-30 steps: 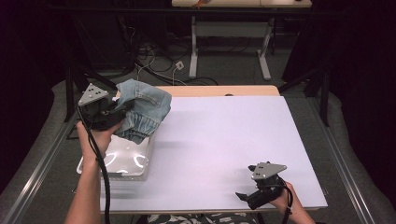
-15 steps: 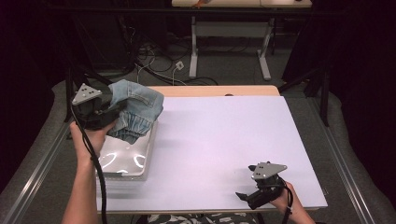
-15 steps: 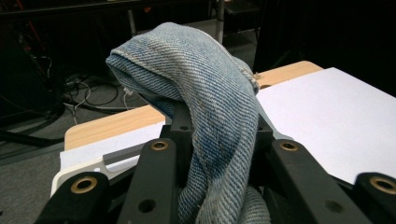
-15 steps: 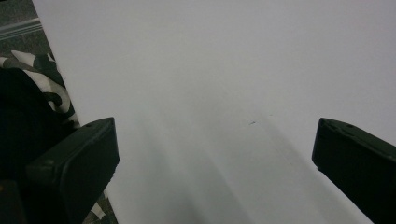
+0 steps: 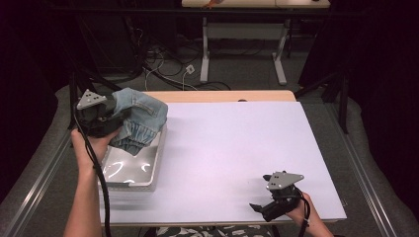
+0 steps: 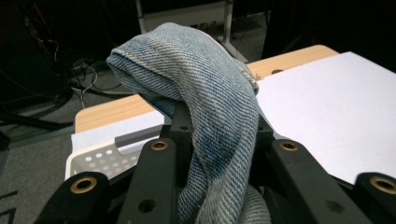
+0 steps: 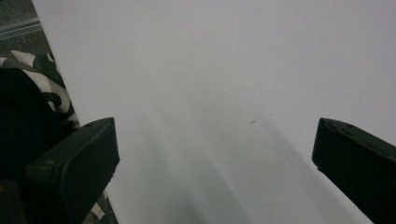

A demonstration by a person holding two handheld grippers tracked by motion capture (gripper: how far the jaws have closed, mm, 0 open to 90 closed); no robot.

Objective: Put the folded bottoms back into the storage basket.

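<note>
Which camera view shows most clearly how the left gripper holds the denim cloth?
The left gripper view: the denim cloth is pinched between the black jaws and drapes over them. In the high view, the cloth hangs from the left gripper over the white basket, with the grip hidden.

The left forearm comes up along the desk's left edge, its hand (image 5: 91, 143) wrapped around the body of the left claw (image 5: 116, 121), which is raised above the desk's far left corner. The jaws of this claw are clamped together on cloth. The right hand (image 5: 301, 210) sits low at the desk's near right corner, holding the right claw (image 5: 257, 207) close to the surface and pointed toward the left; its jaws stand wide apart with nothing between them.
</note>
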